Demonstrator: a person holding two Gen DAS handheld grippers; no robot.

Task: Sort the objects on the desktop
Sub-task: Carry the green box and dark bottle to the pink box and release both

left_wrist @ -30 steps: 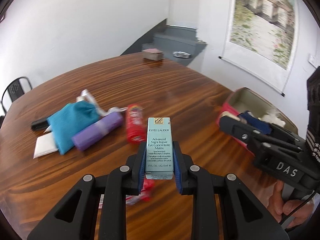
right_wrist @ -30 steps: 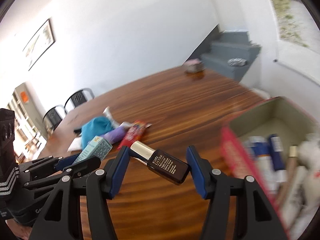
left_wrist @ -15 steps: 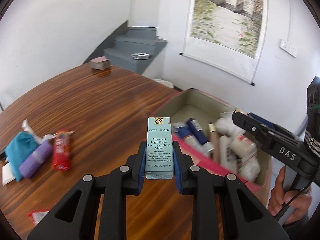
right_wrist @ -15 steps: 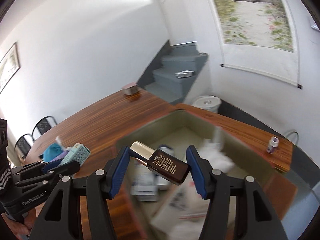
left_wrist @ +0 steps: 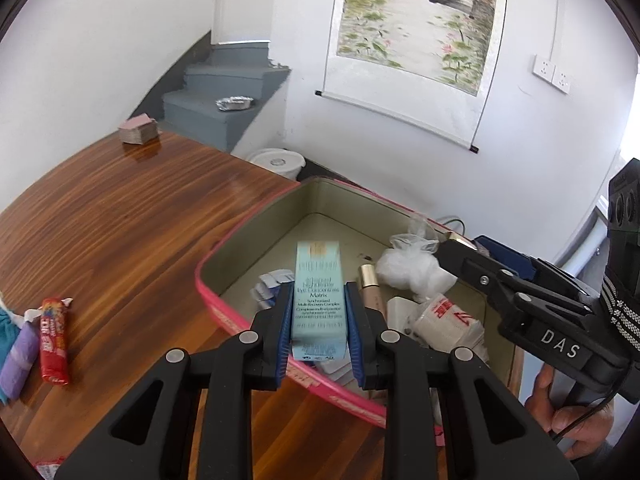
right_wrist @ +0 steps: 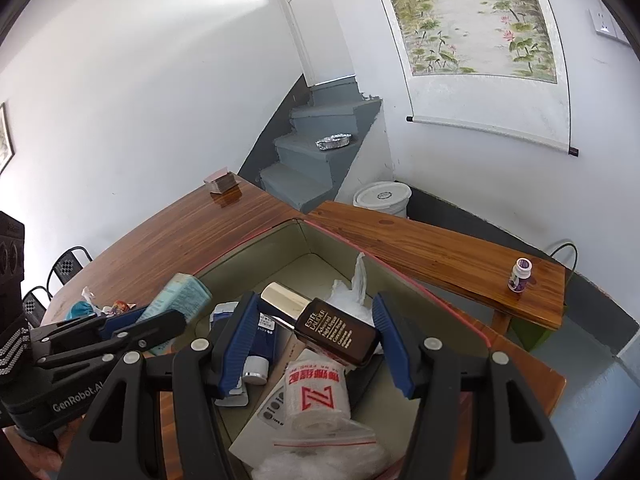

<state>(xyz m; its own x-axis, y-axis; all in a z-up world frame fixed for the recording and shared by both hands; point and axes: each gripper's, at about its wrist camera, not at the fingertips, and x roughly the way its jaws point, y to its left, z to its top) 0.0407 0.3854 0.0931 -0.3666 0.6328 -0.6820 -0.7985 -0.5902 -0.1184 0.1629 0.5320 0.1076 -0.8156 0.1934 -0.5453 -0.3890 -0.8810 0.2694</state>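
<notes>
The left gripper point(left_wrist: 318, 332) is clamped on a tall pale-teal cardboard carton point(left_wrist: 318, 300), its blue pads point(left_wrist: 285, 330) pressed against the two narrow sides. The carton stands upright between them, above the near rim of the pink-edged, olive-lined open storage box point(left_wrist: 256, 224); its upper print is smeared, so whether it is slipping in the grip cannot be told. The right gripper point(right_wrist: 314, 334) is closed on a dark brown glass bottle with a gold cap point(right_wrist: 320, 322), which lies tilted across the jaws, cap toward the left pad, hanging over the middle of the storage box.

Inside the box, below the bottle, lie a white gauze roll with red print point(right_wrist: 316, 396), a clear zip bag with a red seal point(right_wrist: 324, 448) and a blue-and-white tube point(right_wrist: 260, 344). Farther in are a crumpled clear plastic bag point(left_wrist: 412, 264) and a slim gold-capped stick point(left_wrist: 370, 288); the far corner of the box floor is bare.

The box sits on the brown wooden table point(left_wrist: 120, 216). Left of the box on the table lie a red snack wrapper point(left_wrist: 53, 346) and a purple roll point(left_wrist: 18, 356). Beyond the box, at the table's far edge, rests a small pinkish-brown block point(left_wrist: 138, 130). Right of the box, a small purple-labelled bottle point(right_wrist: 520, 274) stands on a wooden bench point(right_wrist: 440, 256). Behind the box are a white lidded bucket point(right_wrist: 382, 196), grey stairs point(right_wrist: 320, 152) and a painted hanging scroll point(left_wrist: 416, 40).
</notes>
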